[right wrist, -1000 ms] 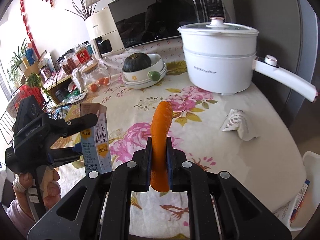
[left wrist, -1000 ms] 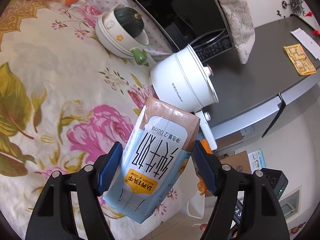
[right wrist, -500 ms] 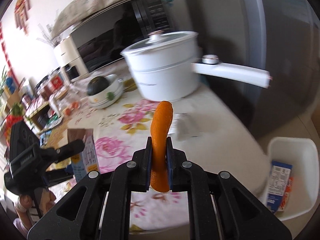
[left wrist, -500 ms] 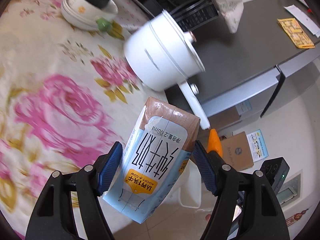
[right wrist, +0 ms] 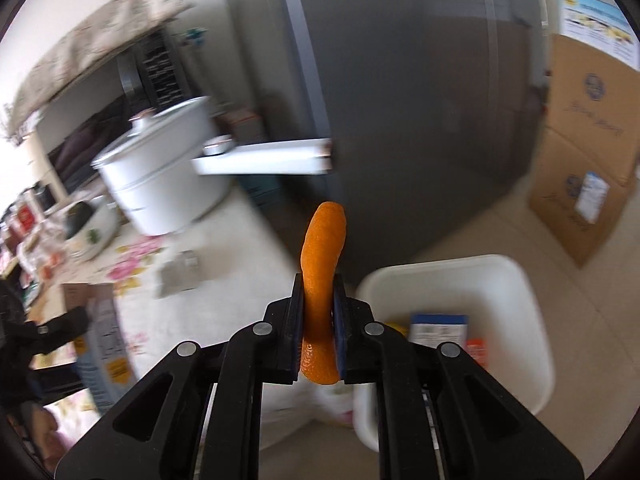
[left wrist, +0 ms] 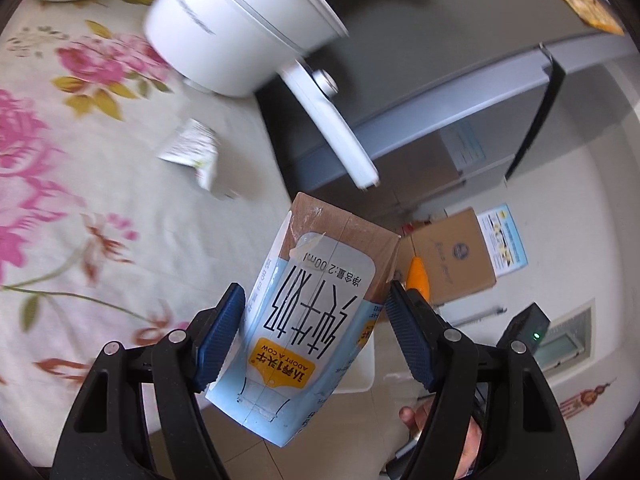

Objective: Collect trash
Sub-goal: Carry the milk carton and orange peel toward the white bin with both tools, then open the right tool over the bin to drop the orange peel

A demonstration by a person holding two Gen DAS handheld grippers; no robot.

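Observation:
My left gripper (left wrist: 315, 291) is shut on a blue-and-brown milk carton (left wrist: 320, 312), which sits tilted between the blue pads over the table's edge. My right gripper (right wrist: 319, 280) is shut on a curled strip of orange peel (right wrist: 323, 248) that sticks up past the fingertips. Just right of it, on the floor, stands a white trash bin (right wrist: 516, 304) holding a small blue carton (right wrist: 438, 326) and other packets. In the left wrist view the peel (left wrist: 418, 276) peeks out beside the carton, and the bin (left wrist: 362, 376) is mostly hidden behind it. A crumpled wrapper (left wrist: 192, 148) lies on the tablecloth.
A white lidded pot (left wrist: 240, 28) stands near the table's corner, its long handle (left wrist: 336, 128) jutting over the edge. A grey fridge (right wrist: 400, 100) rises behind the bin. Cardboard boxes (right wrist: 580, 160) lean against the wall on the tiled floor. The flowered tablecloth (left wrist: 80, 200) covers the table.
Both grippers have swept sideways off the middle of the table to its edge. The bin and fridge have come into view. Carton and peel stay gripped as before.

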